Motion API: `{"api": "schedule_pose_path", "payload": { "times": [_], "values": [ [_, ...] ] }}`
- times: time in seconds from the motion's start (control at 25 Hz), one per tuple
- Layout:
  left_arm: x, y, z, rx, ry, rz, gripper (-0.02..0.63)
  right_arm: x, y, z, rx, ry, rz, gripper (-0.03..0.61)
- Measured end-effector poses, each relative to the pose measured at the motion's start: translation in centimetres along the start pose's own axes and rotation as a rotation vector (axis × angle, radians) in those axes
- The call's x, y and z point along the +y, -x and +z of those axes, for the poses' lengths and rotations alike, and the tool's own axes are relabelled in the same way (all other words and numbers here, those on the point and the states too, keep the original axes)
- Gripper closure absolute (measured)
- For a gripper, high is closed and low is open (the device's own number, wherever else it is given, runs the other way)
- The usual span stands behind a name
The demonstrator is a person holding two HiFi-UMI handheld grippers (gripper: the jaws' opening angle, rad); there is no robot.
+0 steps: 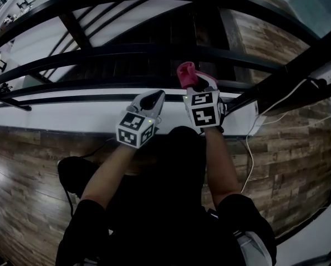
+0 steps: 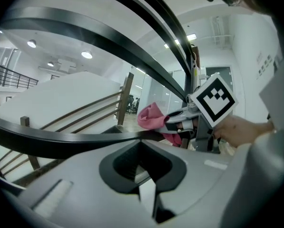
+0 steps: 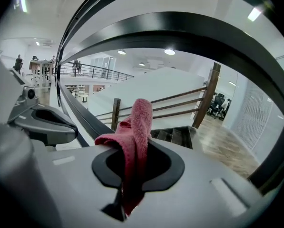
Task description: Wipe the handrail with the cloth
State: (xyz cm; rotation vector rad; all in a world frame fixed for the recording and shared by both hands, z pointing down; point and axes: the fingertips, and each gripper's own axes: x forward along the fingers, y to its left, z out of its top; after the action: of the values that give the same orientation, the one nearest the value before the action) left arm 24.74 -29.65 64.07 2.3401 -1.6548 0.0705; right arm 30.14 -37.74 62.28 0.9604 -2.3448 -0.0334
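Observation:
A pink cloth (image 1: 186, 73) sticks up from my right gripper (image 1: 197, 85), which is shut on it just at the black handrail (image 1: 98, 85). In the right gripper view the cloth (image 3: 136, 132) hangs folded through the jaws of this gripper (image 3: 131, 177), with the rail (image 3: 77, 113) running away to the left. My left gripper (image 1: 153, 100) sits beside it on the left, shut and holding nothing. From the left gripper view, my left gripper (image 2: 144, 175) lies just under the rail (image 2: 75, 139), and the cloth (image 2: 150, 116) shows beyond in the right gripper (image 2: 189, 122).
Several black rails (image 1: 154, 51) curve across above a stairwell with dark steps (image 1: 148, 65). A white ledge (image 1: 71, 115) runs below the rail. A white cable (image 1: 251, 143) hangs over the wood-plank floor (image 1: 287, 165) at the right. The person's arms (image 1: 220, 165) fill the lower middle.

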Motion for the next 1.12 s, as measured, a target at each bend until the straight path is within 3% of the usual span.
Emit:
{"api": "schedule_pose_path", "payload": {
  "times": [0.52, 0.76, 1.12],
  "values": [
    [5.6, 4.6, 0.2, -0.013, -0.015, 0.076, 0.615, 5.8, -2.1, 2.2, -0.006, 0.083, 0.061, 0.537],
    [7.2, 6.1, -0.1, 0.013, -0.037, 0.069, 0.615, 8.9, -2.9, 3.3, -0.007, 0.178, 0.076, 0.537],
    [12.0, 10.4, -0.3, 0.021, -0.024, 0.165, 0.615, 13.6, -4.3, 5.1, -0.026, 0.239, 0.141, 0.537]
  ]
}}
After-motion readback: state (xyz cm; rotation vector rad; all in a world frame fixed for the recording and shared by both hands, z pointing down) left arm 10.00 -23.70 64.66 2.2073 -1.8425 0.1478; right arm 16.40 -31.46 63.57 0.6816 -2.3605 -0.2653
